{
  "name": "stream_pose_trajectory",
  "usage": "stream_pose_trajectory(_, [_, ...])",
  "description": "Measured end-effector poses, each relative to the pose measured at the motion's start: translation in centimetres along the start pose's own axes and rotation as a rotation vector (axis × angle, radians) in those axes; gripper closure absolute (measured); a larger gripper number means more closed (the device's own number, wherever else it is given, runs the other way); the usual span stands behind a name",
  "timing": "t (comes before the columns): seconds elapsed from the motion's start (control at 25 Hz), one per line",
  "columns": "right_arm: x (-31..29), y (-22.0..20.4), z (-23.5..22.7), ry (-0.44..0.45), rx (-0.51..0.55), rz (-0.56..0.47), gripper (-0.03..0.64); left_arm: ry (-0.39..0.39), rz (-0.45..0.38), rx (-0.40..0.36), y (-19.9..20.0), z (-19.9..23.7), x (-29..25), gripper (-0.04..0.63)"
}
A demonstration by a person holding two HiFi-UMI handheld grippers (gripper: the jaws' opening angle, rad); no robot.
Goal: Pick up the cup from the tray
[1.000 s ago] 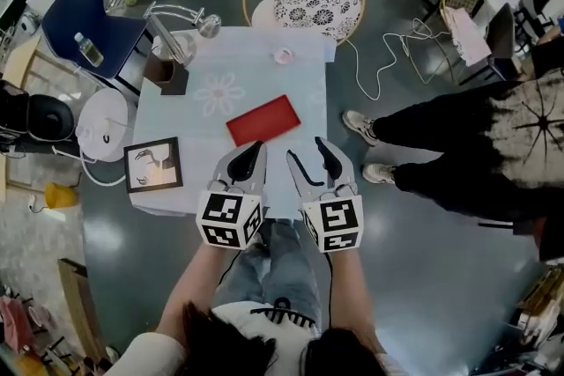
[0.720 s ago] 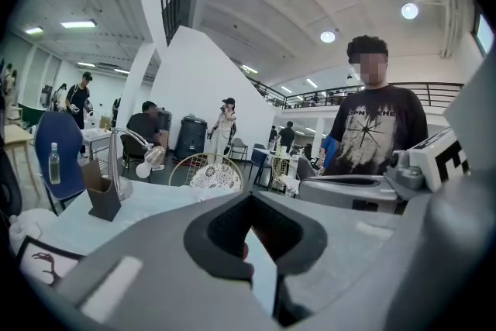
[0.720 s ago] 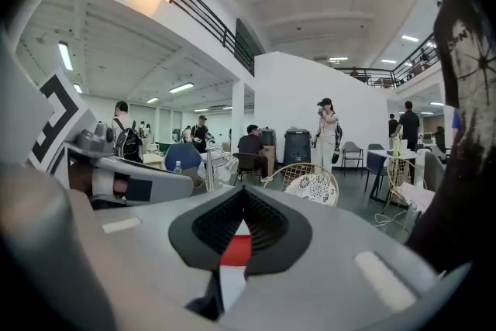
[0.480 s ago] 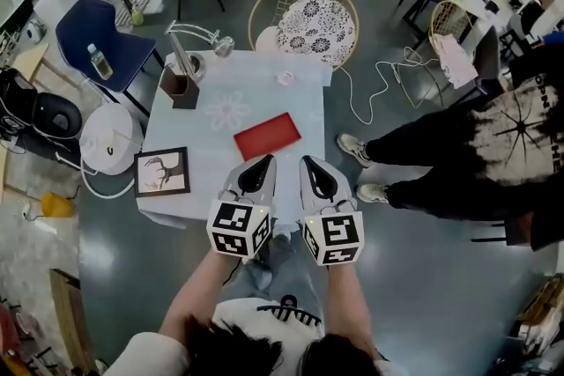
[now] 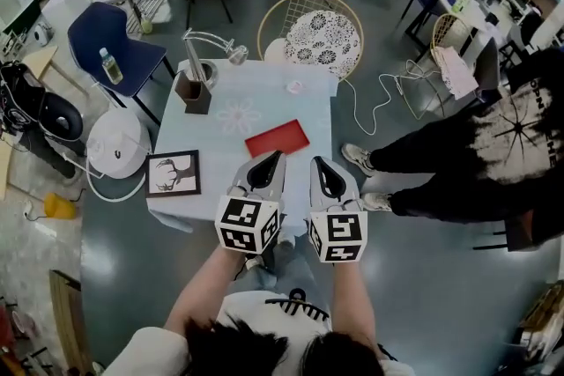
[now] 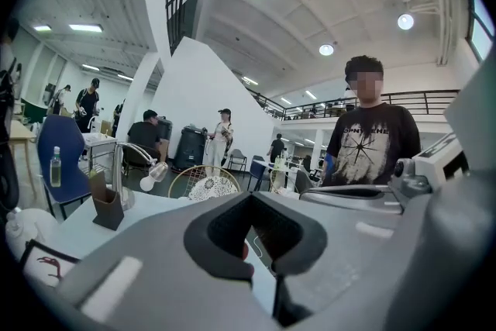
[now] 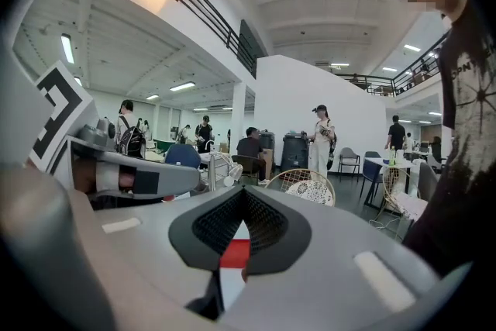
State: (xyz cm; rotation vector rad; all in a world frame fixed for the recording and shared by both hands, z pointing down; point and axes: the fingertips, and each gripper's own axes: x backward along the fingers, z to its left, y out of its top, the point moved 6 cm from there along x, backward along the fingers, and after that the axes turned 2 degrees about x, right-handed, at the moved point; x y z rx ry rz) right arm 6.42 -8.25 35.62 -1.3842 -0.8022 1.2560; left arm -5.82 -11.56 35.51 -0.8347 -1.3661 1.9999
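Observation:
A flat red tray point(image 5: 276, 138) lies on the pale blue table point(image 5: 220, 145), with nothing on it that I can make out. A small pale cup point(image 5: 295, 87) stands on the table beyond the tray's far side. Both grippers hover side by side over the table's near edge and point at the tray. My left gripper point(image 5: 271, 159) is shut with nothing in it. My right gripper point(image 5: 320, 163) is also shut and empty. In the right gripper view the red tray point(image 7: 235, 252) shows through the gap behind the closed jaws of the right gripper point(image 7: 243, 205).
A desk lamp point(image 5: 211, 44) and a brown holder point(image 5: 194, 92) stand at the table's far left. A framed picture point(image 5: 173, 173) lies at the near left edge. A wicker chair point(image 5: 322, 35) stands behind the table. A person in dark clothes point(image 5: 467, 145) stands on the right.
My right gripper's jaws were open a second ago and have closed on nothing. Both grippers have risen a little near the table's front edge.

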Motion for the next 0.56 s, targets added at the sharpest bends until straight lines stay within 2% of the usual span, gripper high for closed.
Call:
stream_pose_trajectory(0.16, [-0.4, 0.4, 0.4, 0.003, 0.001, -0.006, 0.594, 0.004, -0.011, -0.008, 0.4, 0.5, 0.2, 0.595])
stream_pose_trajectory(0.36, [-0.6, 0.6, 0.6, 0.007, -0.003, -0.006, 0.594, -0.002, -0.031, 0.025, 1.1, 0.6, 0.2, 0.595])
stream_pose_trajectory(0.56, [-1.0, 0.8, 0.8, 0.008, 0.021, -0.001, 0.594, 0.003, -0.063, -0.016, 2.0, 0.9, 0.2, 0.595])
